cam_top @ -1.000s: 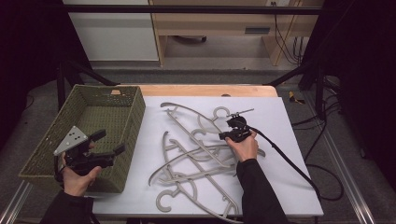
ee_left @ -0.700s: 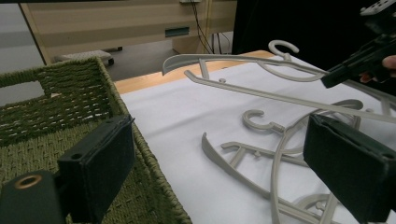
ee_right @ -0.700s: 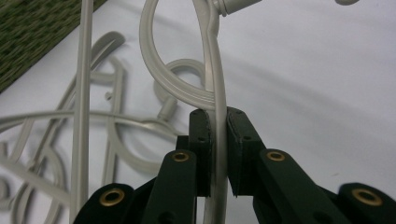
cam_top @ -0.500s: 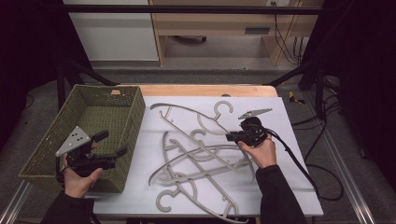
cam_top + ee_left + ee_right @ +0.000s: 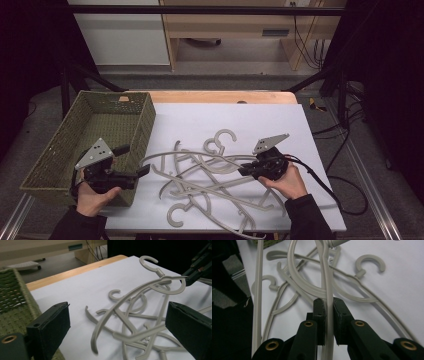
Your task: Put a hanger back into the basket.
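A pile of grey plastic hangers (image 5: 200, 187) lies tangled on the white sheet (image 5: 270, 120). My right gripper (image 5: 243, 170) is at the pile's right side, shut on the thin bar of one hanger (image 5: 328, 290), which runs up between its pads. That hanger (image 5: 140, 287) is raised off the pile, hook at the far end, and its long arm (image 5: 175, 154) curves left toward the basket. My left gripper (image 5: 133, 161) is held at the basket's near right corner, pointing at the pile. It is open (image 5: 118, 308), nothing between its pads.
A green woven basket (image 5: 75, 135) stands at the table's left, partly off the white sheet. A strip of wooden table edge (image 5: 215, 96) runs along the back. The right gripper's cable (image 5: 325, 187) trails off the right side.
My right gripper has pulled to the right and nearer to me, lifting the held hanger out of the pile. My left gripper has shifted slightly right.
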The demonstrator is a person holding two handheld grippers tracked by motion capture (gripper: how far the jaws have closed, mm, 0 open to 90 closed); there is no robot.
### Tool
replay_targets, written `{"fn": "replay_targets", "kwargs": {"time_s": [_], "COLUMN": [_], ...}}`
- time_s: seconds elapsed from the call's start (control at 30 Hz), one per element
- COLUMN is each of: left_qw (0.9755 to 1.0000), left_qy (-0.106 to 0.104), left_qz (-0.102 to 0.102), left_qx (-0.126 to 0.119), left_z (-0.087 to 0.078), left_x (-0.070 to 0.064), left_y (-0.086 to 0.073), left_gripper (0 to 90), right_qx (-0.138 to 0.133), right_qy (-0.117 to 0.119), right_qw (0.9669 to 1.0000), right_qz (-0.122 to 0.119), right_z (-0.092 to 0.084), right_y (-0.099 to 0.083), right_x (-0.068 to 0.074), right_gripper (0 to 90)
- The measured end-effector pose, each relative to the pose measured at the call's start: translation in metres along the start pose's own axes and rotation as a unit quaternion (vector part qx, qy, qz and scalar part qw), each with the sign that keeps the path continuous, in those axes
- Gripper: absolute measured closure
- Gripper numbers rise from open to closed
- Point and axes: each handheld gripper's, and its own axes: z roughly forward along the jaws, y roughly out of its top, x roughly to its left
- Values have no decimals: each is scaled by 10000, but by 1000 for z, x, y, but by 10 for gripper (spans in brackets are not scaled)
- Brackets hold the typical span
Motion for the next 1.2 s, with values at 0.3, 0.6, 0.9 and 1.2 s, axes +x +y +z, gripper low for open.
{"fn": "replay_targets", "kwargs": {"time_s": [0.3,0.6,0.9,1.2], "left_qw": [9958,9859,9725,9614], "left_qy": [-451,-656,-874,-940], "left_qz": [470,874,1224,1470], "left_qx": [641,1270,1779,2130], "left_z": [19,40,56,72], "left_x": [-22,-33,-43,-48], "left_y": [1,-4,-8,-12], "left_gripper": [63,163,342,585], "right_qx": [139,285,461,483], "right_qy": [409,580,756,828], "right_qw": [9985,9966,9935,9922], "right_qz": [-351,-509,-717,-793], "right_z": [8,14,26,29], "right_y": [-5,-4,2,5], "right_x": [12,18,27,30], "right_gripper": [821,822,822,822]}}
